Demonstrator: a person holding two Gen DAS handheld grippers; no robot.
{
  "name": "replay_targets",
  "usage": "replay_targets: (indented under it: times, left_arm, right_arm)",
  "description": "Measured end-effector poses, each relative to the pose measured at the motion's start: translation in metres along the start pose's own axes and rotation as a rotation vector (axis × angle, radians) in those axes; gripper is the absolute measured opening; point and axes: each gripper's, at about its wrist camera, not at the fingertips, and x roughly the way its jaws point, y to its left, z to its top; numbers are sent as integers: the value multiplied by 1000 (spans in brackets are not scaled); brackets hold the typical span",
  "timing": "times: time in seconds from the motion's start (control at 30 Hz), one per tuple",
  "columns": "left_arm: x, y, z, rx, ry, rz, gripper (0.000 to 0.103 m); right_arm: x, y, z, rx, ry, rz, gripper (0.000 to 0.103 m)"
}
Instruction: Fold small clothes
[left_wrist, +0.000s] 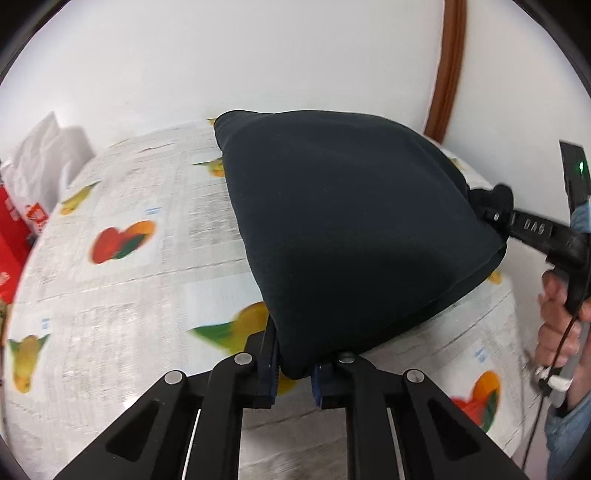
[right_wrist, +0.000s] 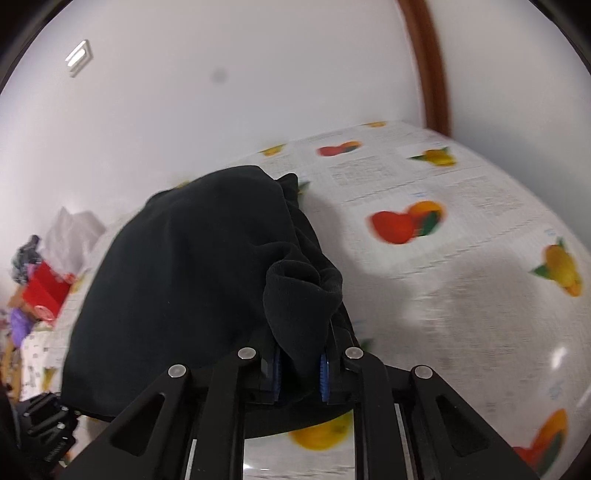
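A small black garment (left_wrist: 351, 221) is stretched above a table covered by a fruit-print cloth (left_wrist: 122, 295). My left gripper (left_wrist: 294, 373) is shut on the garment's near corner, blue pads pinching the fabric. In the same view the right gripper (left_wrist: 493, 210) holds the garment's far right edge, with a person's hand (left_wrist: 557, 332) on its handle. From the right wrist view, the right gripper (right_wrist: 300, 373) is shut on a bunched fold of the black garment (right_wrist: 192, 273), which drapes away to the left. The left gripper's body (right_wrist: 48, 428) shows at the lower left.
A white wall (left_wrist: 258, 55) stands behind the table, with a brown door frame (left_wrist: 447, 74) at the right. Red boxes and a white bag (left_wrist: 33, 192) sit beyond the table's left end. The fruit-print cloth (right_wrist: 461, 229) lies bare to the right of the garment.
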Motion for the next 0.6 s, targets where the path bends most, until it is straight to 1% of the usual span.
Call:
replay_targets:
  times: [0.03,0.17,0.2,0.27,0.3,0.33,0.37,0.4,0.47,0.53,0.6]
  left_arm:
    - [-5,6,-2,-7,1,11,13]
    - [-20,30,-11,-47,18,24,13]
    - [-22,34,-13,-53,23,23,13]
    - [-23,39,-16,-56,26,11,14]
    - [-23,41,-17,-55,26,6,14]
    - [-24,41,-19,-54,25,3,16]
    - [-26,42,-21,-57,19,3,17]
    - [-23,49,-23,-61,14,0,17]
    - [-27,47,-28,-71,11,-7,19]
    - [-28,43,-29,-79,15,-21,21]
    - [-32,42,-30,-80,28,-31,27]
  right_arm:
    - [2,5,-1,5,8,40,15]
    - [-2,18,-12,-5,32,134,17]
    - [-7,19,-17,-17,32,148,19]
    - [-17,20,-25,-43,27,139,23]
    - [-23,19,-28,-51,21,129,27]
    - [-31,18,-30,-59,7,112,31]
    - [-40,17,-29,-66,-12,99,33]
    - [-48,16,-27,-66,-36,83,33]
    - [-62,18,-18,-67,-104,42,33]
    - [-65,27,-8,-90,-127,45,33]
    - [-59,37,-5,-116,-128,47,33]
